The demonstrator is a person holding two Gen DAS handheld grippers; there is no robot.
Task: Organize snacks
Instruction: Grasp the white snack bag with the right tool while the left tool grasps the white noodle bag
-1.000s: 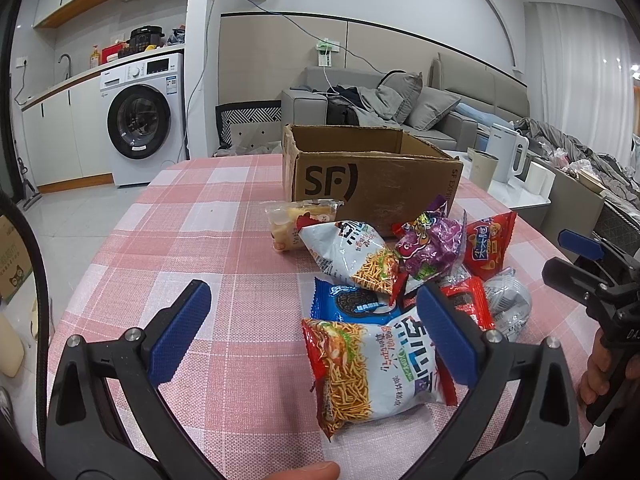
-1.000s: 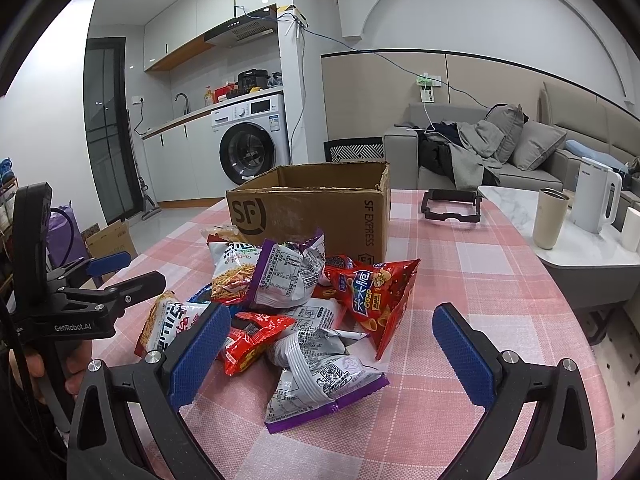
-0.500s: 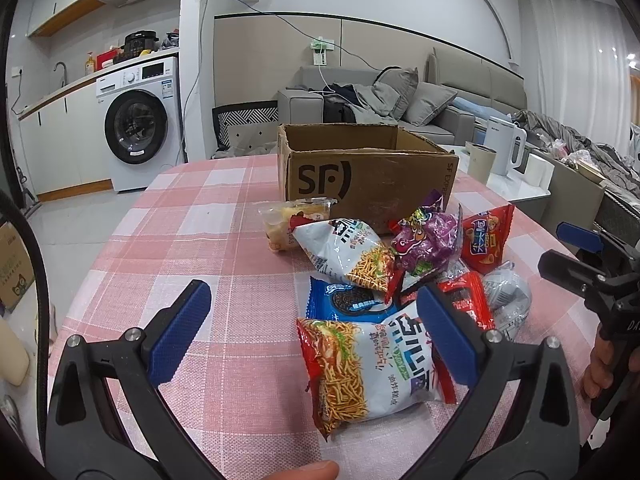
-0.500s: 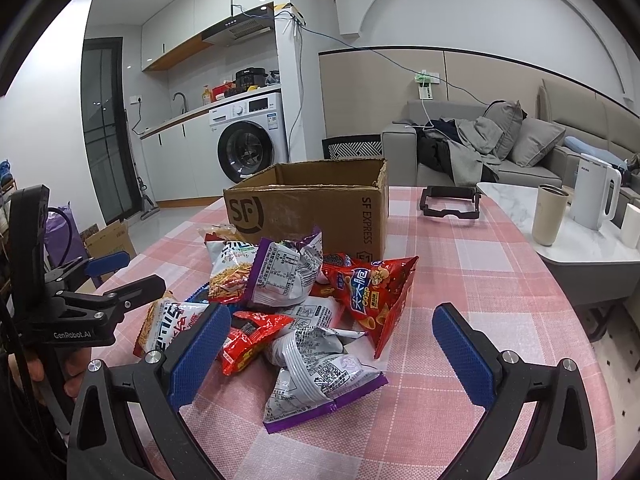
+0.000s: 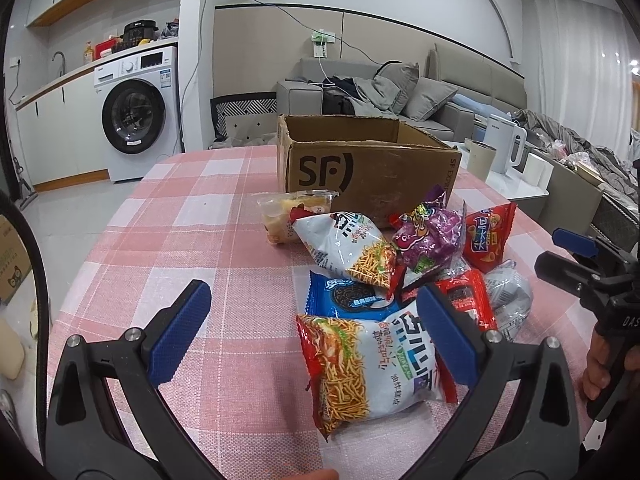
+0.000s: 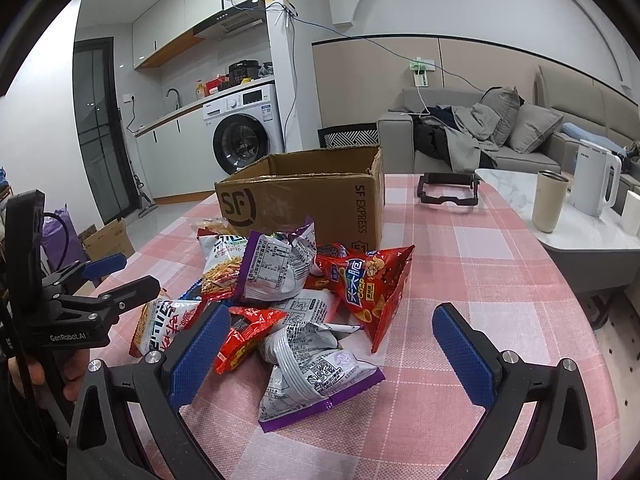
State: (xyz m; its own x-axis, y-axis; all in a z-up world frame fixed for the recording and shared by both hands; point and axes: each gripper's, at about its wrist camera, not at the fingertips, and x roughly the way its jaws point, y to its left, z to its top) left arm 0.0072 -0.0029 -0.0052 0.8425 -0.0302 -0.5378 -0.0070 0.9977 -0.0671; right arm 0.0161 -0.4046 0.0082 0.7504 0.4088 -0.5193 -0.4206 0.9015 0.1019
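Several snack bags lie piled on the pink checked tablecloth (image 5: 180, 240) in front of an open cardboard box (image 5: 368, 168) marked SF. Nearest my left gripper (image 5: 316, 336) is a noodle snack bag (image 5: 372, 368); the gripper is open, above and just before it. Behind lie a blue cookie pack (image 5: 344, 296), a second noodle bag (image 5: 352, 248), a purple bag (image 5: 432, 240) and a red chip bag (image 5: 486, 240). My right gripper (image 6: 340, 348) is open, with a silver purple-edged bag (image 6: 316, 376) between its fingers, untouched. The red chip bag (image 6: 368, 284) and box (image 6: 304, 204) stand beyond.
A black frame (image 6: 446, 188) lies on the table behind the box. A side table (image 6: 592, 232) to the right carries a beige cup (image 6: 550, 200) and a white kettle (image 6: 596, 184). A washing machine (image 5: 136, 120) and sofa (image 5: 400, 96) stand farther back.
Both grippers have drifted slightly, the view shifting a little toward the pile; both stay open and no snack has moved.
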